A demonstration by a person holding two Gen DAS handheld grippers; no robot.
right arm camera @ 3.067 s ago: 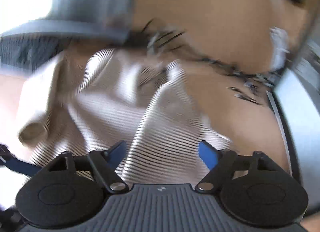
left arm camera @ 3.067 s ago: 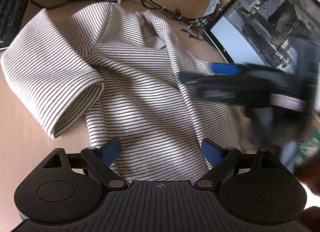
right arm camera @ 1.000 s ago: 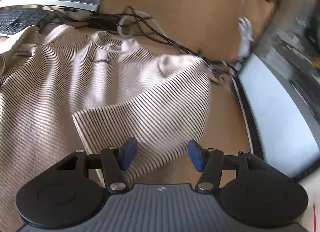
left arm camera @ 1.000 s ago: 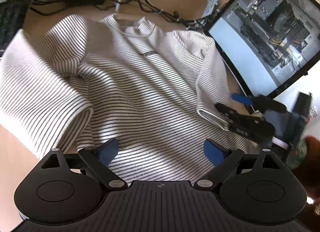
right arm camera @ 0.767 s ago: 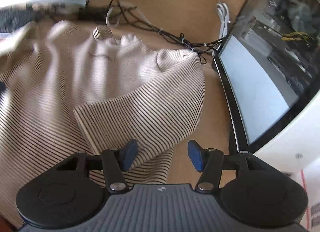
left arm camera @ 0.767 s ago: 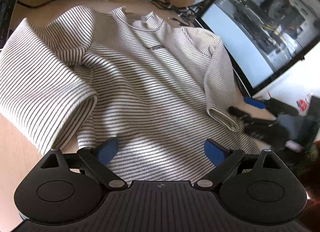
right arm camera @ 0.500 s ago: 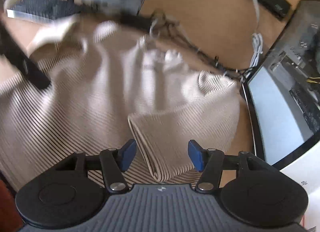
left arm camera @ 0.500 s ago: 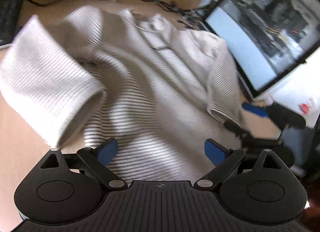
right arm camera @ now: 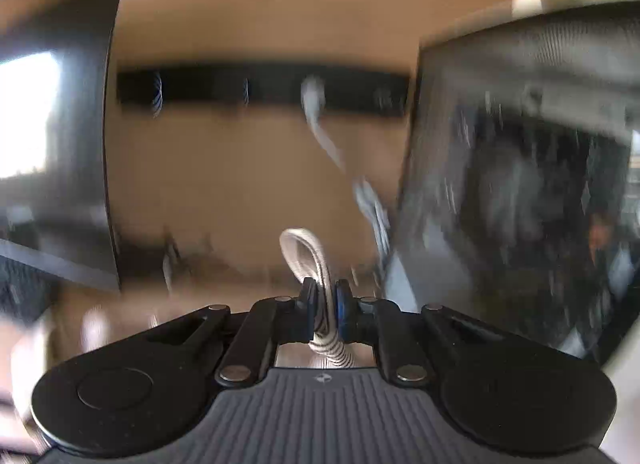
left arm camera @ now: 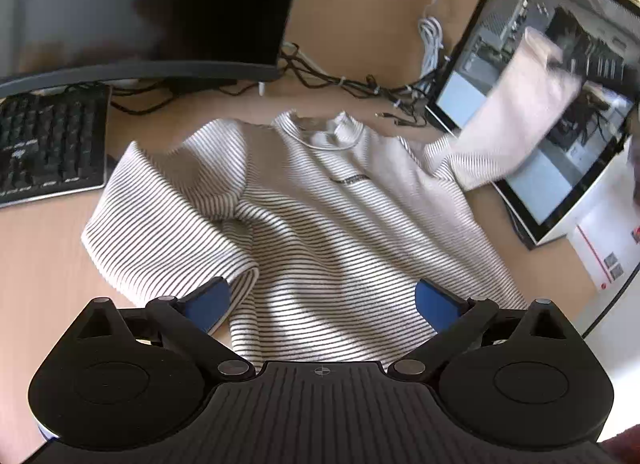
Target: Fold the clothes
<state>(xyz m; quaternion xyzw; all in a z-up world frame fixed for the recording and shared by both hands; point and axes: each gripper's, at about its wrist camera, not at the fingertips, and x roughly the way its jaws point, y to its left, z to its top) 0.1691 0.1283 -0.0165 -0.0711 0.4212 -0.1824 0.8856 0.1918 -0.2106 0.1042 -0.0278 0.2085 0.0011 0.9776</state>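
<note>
- One striped shirt (left arm camera: pixel 332 232) lies front up on the tabletop (left arm camera: pixel 40 264), collar toward the monitors, body spread but rumpled
- Its left sleeve (left arm camera: pixel 168 224) lies flat on the tabletop; its right sleeve (left arm camera: pixel 516 120) is lifted in the air, blurred in the left wrist view
- Right gripper (right arm camera: pixel 325 310) is clenched on a loop of the striped cuff; the rest of that view is blurred
- Left gripper (left arm camera: pixel 323 302) hangs released, fingers wide, above the hem, touching no cloth that I can see
- The shirt looks light, soft and limp: it should sag and drag from any single pinch, so hold it at hems, cuffs or shoulder seams, where the doubled edge gives a firmer bite
- Counted: one shirt, two sleeves, two monitors, one keyboard (left arm camera: pixel 48 144)
</note>
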